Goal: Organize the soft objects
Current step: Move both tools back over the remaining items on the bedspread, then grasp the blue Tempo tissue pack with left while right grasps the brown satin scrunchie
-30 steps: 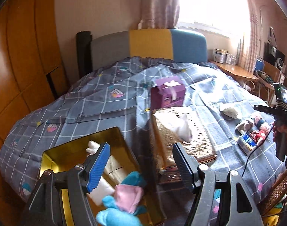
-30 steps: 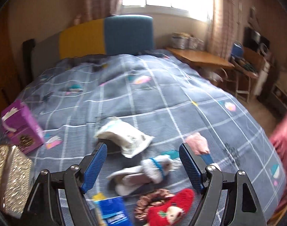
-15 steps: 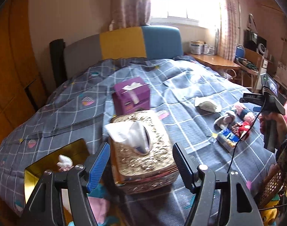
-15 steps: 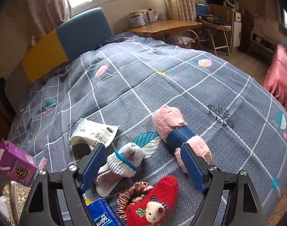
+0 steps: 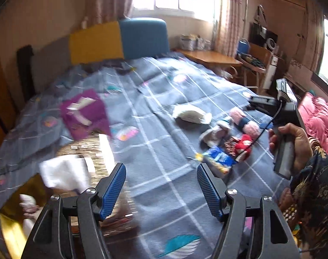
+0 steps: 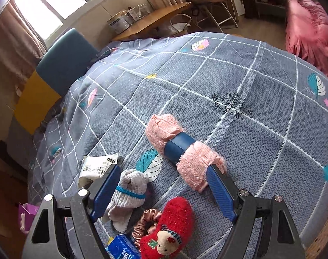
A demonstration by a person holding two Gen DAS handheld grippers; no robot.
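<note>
My right gripper [image 6: 164, 185] is open and empty, low over a cluster of soft things on the bed: a pink rolled towel with a blue band [image 6: 181, 149], a grey sock with a blue stripe [image 6: 129, 194], a red plush sock [image 6: 166, 231] and a pink satin scrunchie [image 6: 146, 220]. The same cluster shows in the left wrist view [image 5: 226, 133], with the right gripper [image 5: 271, 110] above it. My left gripper [image 5: 161, 185] is open and empty over the quilt. A gold tin [image 5: 11, 222] holding soft items sits at the lower left.
A gold tissue box [image 5: 88, 151] and a purple box [image 5: 84, 112] lie left of the left gripper. A white packet [image 6: 97, 168] and a blue tissue pack [image 6: 121, 248] lie by the socks. A desk [image 5: 207, 58] and a pink blanket [image 6: 310, 32] flank the bed.
My left gripper has swung right, away from the gold tin and tissue box, toward the cluster. My right gripper has dropped closer over the socks and pink towel.
</note>
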